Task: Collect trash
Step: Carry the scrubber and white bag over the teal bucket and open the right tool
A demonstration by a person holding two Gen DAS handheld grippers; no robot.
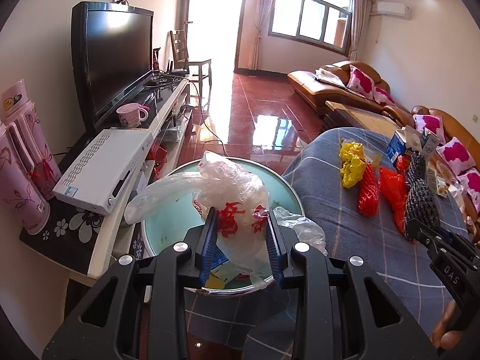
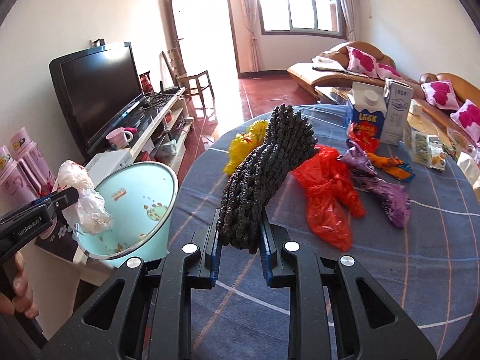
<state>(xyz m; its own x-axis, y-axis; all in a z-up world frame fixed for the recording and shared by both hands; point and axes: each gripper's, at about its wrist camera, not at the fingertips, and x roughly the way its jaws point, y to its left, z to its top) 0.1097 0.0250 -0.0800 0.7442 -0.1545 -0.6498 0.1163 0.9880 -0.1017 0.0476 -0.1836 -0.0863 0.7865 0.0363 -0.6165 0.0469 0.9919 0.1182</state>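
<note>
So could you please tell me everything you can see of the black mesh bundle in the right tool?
The black mesh bundle looks like coarse, knobbly black netting, folded into thick ridged layers with a faint sparkle. It stands tilted upward from the right tool, whose blue pads clamp its lower end. It is raised above the blue checked tablecloth, in front of the yellow bag and the red bag. Only the pads seem to touch it.
</note>
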